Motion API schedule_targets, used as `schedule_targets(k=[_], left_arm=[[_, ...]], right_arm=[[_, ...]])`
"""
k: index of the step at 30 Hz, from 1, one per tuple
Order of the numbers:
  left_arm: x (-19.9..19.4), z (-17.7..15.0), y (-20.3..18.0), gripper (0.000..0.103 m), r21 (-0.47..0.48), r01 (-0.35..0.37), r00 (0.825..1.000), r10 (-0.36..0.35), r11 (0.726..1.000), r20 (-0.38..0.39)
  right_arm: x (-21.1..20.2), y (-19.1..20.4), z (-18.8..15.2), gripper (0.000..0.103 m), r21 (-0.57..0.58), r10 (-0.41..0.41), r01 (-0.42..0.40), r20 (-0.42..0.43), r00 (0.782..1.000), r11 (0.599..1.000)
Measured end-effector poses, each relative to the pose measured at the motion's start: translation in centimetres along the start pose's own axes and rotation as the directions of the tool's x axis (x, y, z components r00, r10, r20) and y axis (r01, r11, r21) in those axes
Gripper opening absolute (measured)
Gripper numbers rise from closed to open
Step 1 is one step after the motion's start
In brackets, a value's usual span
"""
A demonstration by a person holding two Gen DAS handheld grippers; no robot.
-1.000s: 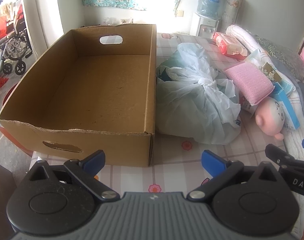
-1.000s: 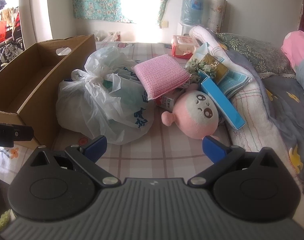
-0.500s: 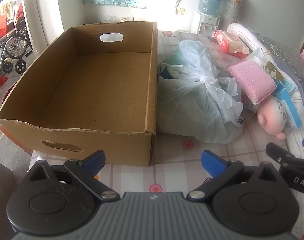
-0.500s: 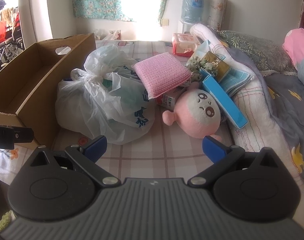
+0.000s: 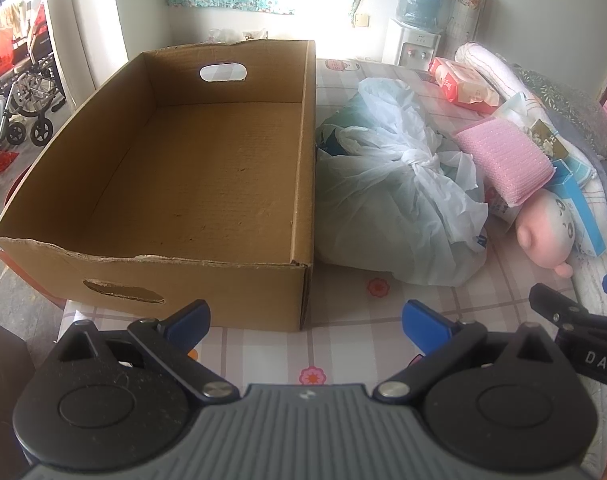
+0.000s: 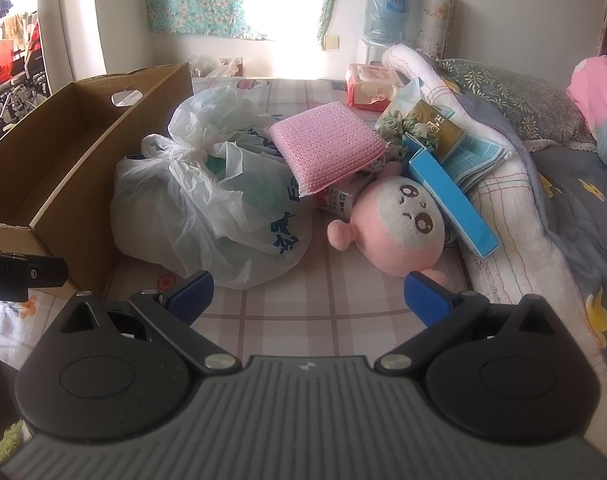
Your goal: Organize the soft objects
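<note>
An empty cardboard box (image 5: 207, 184) stands on the left of the bed. A tied white plastic bag (image 5: 395, 200) lies against its right wall; it also shows in the right wrist view (image 6: 207, 200). A pink sponge pad (image 6: 327, 148) rests on the bag, and a pink plush toy (image 6: 395, 224) lies beside it. My left gripper (image 5: 305, 318) is open and empty in front of the box corner. My right gripper (image 6: 307, 292) is open and empty, just short of the bag and the plush.
A blue carton (image 6: 451, 196), a pack of wipes (image 6: 371, 84), a gold packet (image 6: 435, 128), a rolled white towel (image 6: 511, 240) and grey bedding (image 6: 575, 200) lie on the right. A water dispenser (image 5: 415, 28) stands at the back wall. A wheelchair (image 5: 19, 96) is far left.
Both grippers have moved slightly forward, toward the box and the pile. Their jaws stay open and nothing has been picked up.
</note>
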State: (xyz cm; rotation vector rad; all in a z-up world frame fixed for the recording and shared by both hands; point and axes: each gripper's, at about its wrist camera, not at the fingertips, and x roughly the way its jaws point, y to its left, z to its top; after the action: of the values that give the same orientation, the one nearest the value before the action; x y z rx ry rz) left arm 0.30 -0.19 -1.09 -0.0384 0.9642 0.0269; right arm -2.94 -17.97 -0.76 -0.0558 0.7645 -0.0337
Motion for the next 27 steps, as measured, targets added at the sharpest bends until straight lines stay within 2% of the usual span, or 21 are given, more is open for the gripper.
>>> schedule_targets(k=[21,27], left_arm=[[0.00,0.10,0.12,0.103,0.003,-0.002,1.000,0.002,1.000,0.001],[-0.63,0.16,-0.11,0.103,0.042,0.036,0.999,-0.037,0.998,0.019]], right_arm=[[0.32,0.02,0.10,0.102,0.003,0.009,-0.009,-0.008,1.000,1.000],[0.24,-0.43,0.06,0.102,0.021,0.028,-0.028,0.009,1.000,0.999]])
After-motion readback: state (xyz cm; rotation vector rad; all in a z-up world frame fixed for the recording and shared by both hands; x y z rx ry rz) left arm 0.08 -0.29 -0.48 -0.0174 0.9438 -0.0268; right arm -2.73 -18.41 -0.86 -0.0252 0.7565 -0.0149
